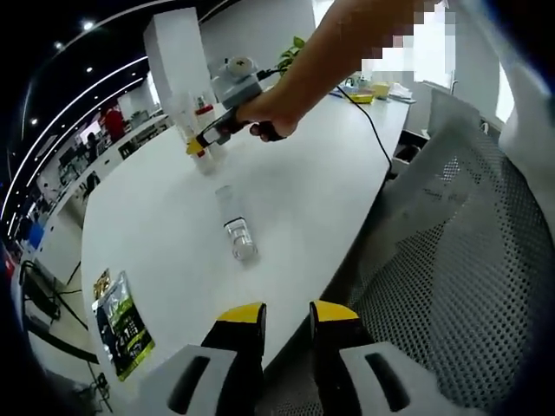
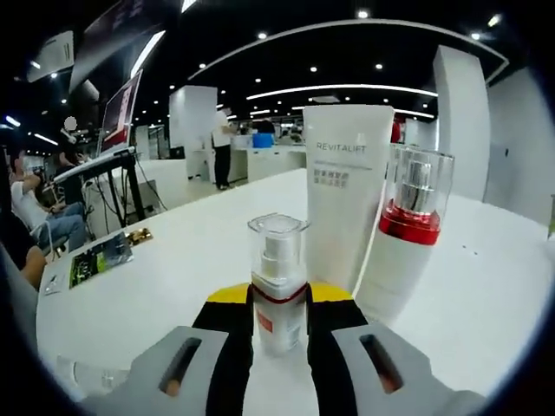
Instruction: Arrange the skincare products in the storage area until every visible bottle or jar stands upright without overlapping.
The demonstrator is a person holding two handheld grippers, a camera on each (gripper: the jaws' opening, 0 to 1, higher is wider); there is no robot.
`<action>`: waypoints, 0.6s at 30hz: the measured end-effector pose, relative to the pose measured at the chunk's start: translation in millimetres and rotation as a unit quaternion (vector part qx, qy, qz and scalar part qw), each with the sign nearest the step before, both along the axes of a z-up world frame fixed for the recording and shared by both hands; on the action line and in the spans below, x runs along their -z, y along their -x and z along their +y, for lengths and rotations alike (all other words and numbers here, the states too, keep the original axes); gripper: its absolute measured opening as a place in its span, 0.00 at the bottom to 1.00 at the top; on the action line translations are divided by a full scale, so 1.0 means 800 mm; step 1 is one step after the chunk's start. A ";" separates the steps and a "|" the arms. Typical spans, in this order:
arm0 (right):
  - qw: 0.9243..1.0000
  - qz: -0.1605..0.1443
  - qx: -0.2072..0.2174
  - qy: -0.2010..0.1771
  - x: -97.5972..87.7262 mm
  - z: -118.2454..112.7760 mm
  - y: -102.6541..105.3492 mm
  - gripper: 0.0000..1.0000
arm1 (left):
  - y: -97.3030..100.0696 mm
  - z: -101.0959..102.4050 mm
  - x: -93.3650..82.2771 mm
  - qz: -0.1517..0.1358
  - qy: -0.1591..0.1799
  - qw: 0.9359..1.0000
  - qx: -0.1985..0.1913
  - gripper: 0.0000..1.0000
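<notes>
A: In the left gripper view, the left gripper [image 1: 287, 325] is hovering at the near edge of the white table [image 1: 156, 217], its yellow-tipped jaws standing apart and grasping nothing. A grey mesh chair [image 1: 451, 260] is crowding in beside it on the right.

B: What is lying on the table in front of it?

A: A clear bottle [image 1: 236, 227] is lying on its side near the middle, well apart from the jaws. A green leaflet [image 1: 121, 321] is resting flat near the left edge. Farther off, a person's hand [image 1: 270, 111] is gripping the right gripper [image 1: 208, 139] among the standing products beside a tall white tube [image 1: 178, 61].

B: And in the right gripper view?

A: The right gripper [image 2: 279, 316] is closing its jaws on a small pump bottle [image 2: 278, 282], which is standing upright on the table with a clear cap and a red band. Just behind it, the white tube [image 2: 347, 191], lettered REVITALIFT, is standing on end. Touching or just beside the tube on the right, a white bottle with a red collar [image 2: 403, 247] is standing upright under a clear cap.

B: Anything in those containers?

A: I cannot tell; the bottle walls are opaque. Far behind, people [image 2: 43, 217] are sitting and standing around the office.
</notes>
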State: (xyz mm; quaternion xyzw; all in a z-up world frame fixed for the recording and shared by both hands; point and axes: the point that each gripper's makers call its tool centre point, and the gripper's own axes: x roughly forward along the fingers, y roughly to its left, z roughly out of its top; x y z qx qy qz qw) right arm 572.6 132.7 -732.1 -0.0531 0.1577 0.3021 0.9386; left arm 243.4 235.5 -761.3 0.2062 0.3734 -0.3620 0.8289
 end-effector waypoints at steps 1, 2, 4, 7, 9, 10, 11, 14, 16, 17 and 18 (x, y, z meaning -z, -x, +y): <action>1.000 0.002 0.001 0.000 0.001 0.000 0.000 0.20 | 0.000 0.000 0.000 0.000 0.000 1.000 0.000 0.21; 1.000 0.002 0.005 -0.004 0.000 -0.001 -0.001 0.20 | 0.000 0.000 0.000 -0.001 0.000 1.000 0.001 0.21; 1.000 -0.001 0.007 0.002 0.000 0.000 -0.002 0.20 | 0.000 0.000 0.000 -0.001 -0.001 1.000 0.001 0.21; 1.000 0.000 0.008 0.015 0.000 0.000 -0.005 0.21 | -0.001 0.000 0.000 -0.002 0.001 1.000 -0.001 0.21; 1.000 0.003 0.011 0.020 0.001 0.000 -0.007 0.21 | 0.000 0.001 0.000 -0.003 -0.001 1.000 0.000 0.21; 1.000 0.005 0.012 0.020 0.001 0.000 -0.008 0.21 | 0.000 0.001 0.000 -0.003 -0.001 1.000 0.000 0.21; 1.000 0.008 0.014 0.023 0.002 -0.002 -0.010 0.21 | 0.000 0.001 0.000 -0.003 -0.001 1.000 0.000 0.21; 0.999 0.013 0.018 0.034 0.003 -0.004 -0.013 0.21 | 0.000 0.001 0.001 -0.003 -0.003 1.000 0.000 0.21; 0.999 0.018 0.024 0.038 0.004 -0.007 -0.014 0.21 | 0.000 0.001 0.000 -0.004 -0.003 1.000 0.000 0.21; 0.999 0.017 0.028 0.043 0.003 -0.008 -0.014 0.21 | 0.000 0.002 0.000 -0.004 -0.003 1.000 0.000 0.21; 0.998 0.019 0.032 0.045 0.004 -0.009 -0.014 0.21 | 0.000 0.002 0.000 -0.005 -0.004 1.000 0.000 0.21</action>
